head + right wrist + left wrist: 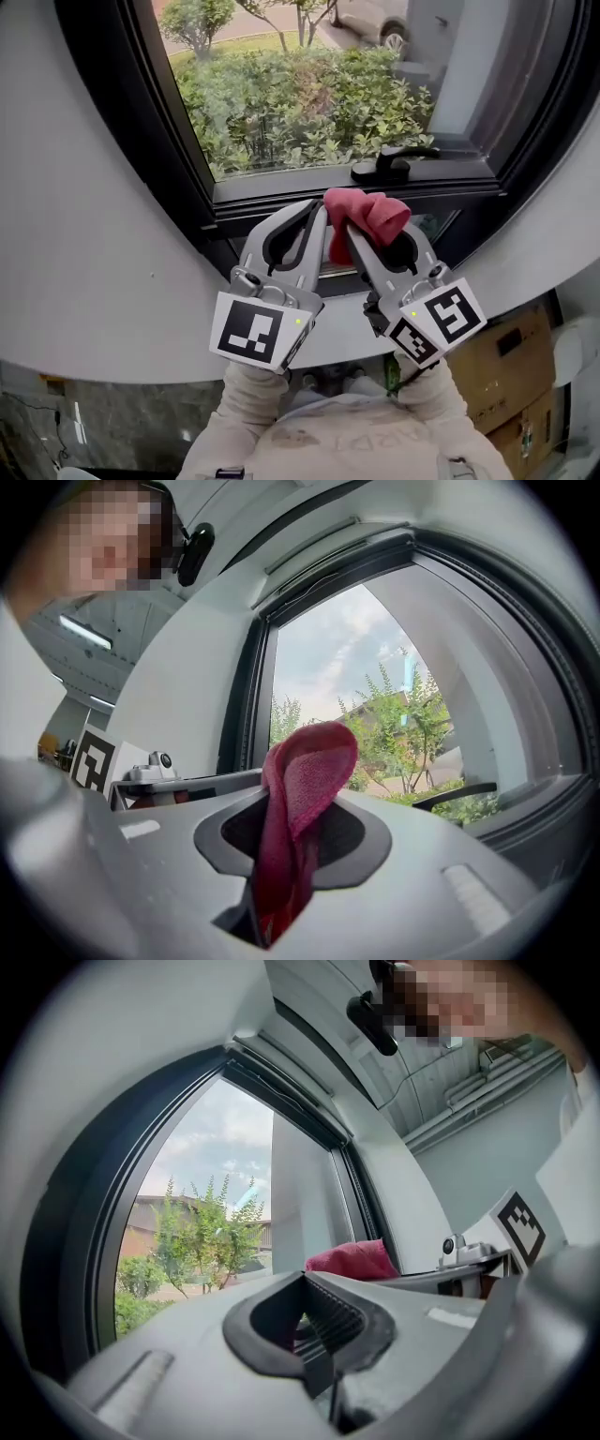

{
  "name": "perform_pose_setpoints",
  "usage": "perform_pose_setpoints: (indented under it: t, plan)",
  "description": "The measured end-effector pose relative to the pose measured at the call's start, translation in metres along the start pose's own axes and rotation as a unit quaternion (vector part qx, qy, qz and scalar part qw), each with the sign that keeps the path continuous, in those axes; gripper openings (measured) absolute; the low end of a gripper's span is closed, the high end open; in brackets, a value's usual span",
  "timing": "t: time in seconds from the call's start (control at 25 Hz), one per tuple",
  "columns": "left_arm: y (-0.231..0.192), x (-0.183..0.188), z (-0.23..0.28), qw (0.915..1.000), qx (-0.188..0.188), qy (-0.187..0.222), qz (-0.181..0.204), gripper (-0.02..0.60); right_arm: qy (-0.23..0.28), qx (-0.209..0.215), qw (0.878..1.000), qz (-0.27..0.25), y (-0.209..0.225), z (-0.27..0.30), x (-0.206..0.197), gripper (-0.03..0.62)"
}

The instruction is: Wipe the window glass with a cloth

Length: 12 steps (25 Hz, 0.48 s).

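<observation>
A red cloth [367, 216] is pinched in my right gripper [356, 223], which is shut on it; the cloth [295, 808] bulges up out of the jaws in the right gripper view. My left gripper [317, 212] is shut with nothing in it, just left of the cloth [352, 1260]. Both grippers point at the lower frame of the window, below the window glass [300, 84]. A black window handle [392, 164] sits on the frame just beyond the cloth.
The dark window frame [169, 141] curves round the glass, with shrubs and a parked car outside. White wall [84, 234] lies to the left. Cardboard boxes [511, 370] stand on the floor at the lower right.
</observation>
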<state>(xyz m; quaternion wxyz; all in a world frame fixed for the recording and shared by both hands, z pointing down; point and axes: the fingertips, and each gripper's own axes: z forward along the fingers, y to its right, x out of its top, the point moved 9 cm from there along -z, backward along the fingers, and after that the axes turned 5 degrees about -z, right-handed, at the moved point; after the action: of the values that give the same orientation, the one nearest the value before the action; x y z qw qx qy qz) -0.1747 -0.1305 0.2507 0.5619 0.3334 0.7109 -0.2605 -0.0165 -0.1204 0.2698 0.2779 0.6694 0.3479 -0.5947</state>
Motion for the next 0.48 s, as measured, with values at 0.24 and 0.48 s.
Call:
perform_pose_setpoints:
  t: [0.24,0.48]
  plan:
    - [-0.017,-0.002,0.027,1.0000,0.003,-0.001,-0.005,0.000,0.002,-0.004,1.000,-0.002,0.023,0.025,0.000,0.123]
    - [-0.033,0.005,0.062,0.9998,0.017,0.010,0.002,0.000,0.020,-0.008,0.999,-0.031,0.056,0.061,0.030,0.123]
